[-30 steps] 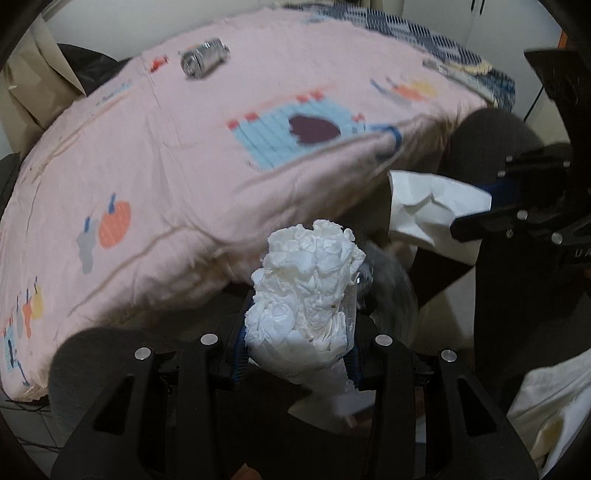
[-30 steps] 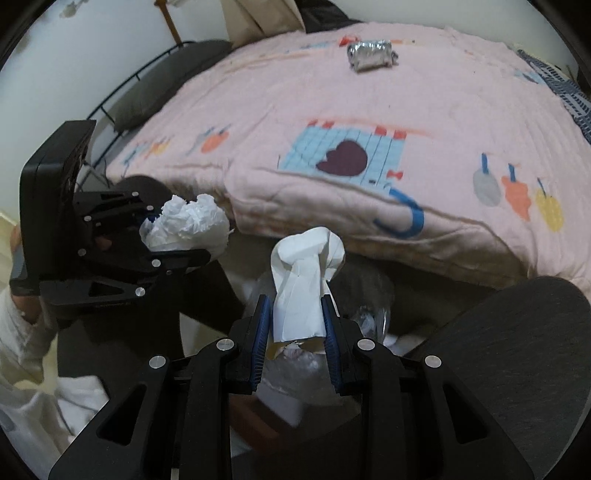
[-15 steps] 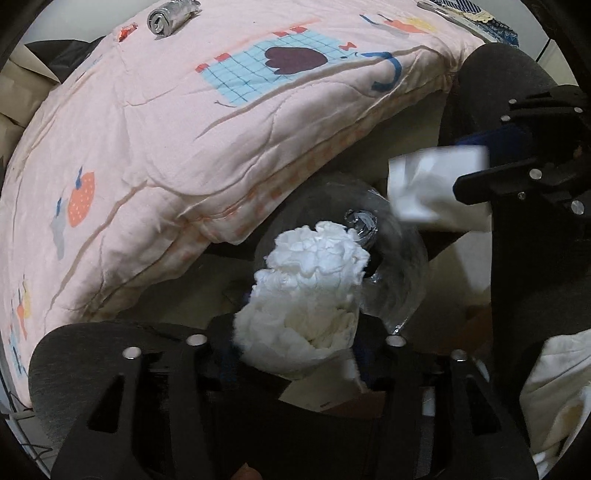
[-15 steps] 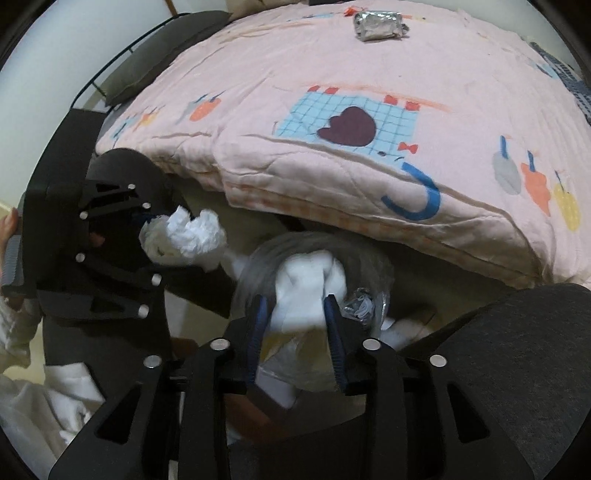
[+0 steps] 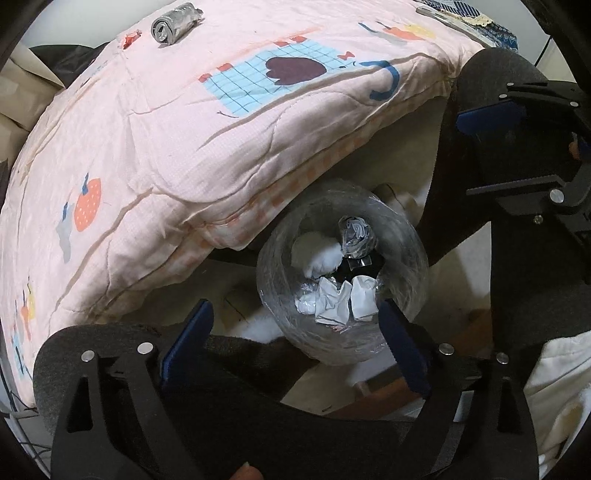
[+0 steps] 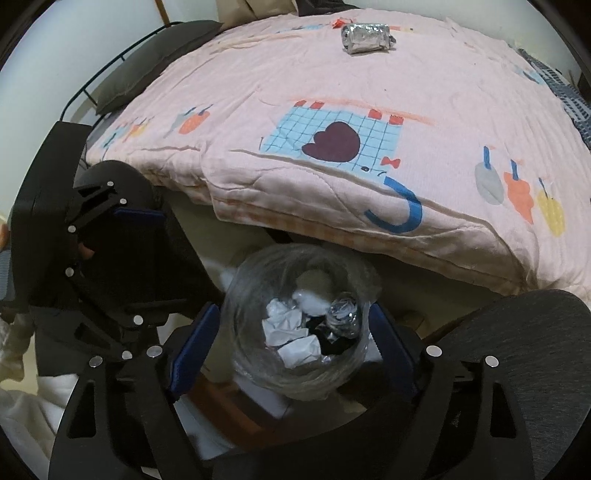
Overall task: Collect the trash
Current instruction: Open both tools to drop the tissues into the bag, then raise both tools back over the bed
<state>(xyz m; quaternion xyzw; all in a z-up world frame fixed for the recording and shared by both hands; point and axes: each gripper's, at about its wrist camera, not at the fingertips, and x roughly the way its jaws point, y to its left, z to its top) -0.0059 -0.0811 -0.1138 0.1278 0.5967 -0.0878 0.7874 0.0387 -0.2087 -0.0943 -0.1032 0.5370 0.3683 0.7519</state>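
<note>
A bin lined with a clear plastic bag (image 5: 413,266) (image 6: 240,317) stands on the floor beside the bed. Crumpled white tissues (image 5: 338,301) (image 6: 291,332) and a foil ball (image 5: 356,236) (image 6: 343,317) lie inside it. My left gripper (image 5: 295,332) is open and empty just above the bin. My right gripper (image 6: 291,339) is open and empty over the bin too. A crushed silver wrapper (image 5: 173,24) (image 6: 365,37) lies on the far side of the pink quilt (image 5: 147,129) (image 6: 332,92).
The bed edge overhangs the bin. A small red scrap (image 5: 131,37) (image 6: 337,23) lies by the silver wrapper. A dark pillow (image 6: 147,70) is at the bed's left end. White cloth (image 5: 554,387) lies on the floor at right.
Both grippers have opened and dropped their white tissue wads into the bin. Both views have tilted down over the bin.
</note>
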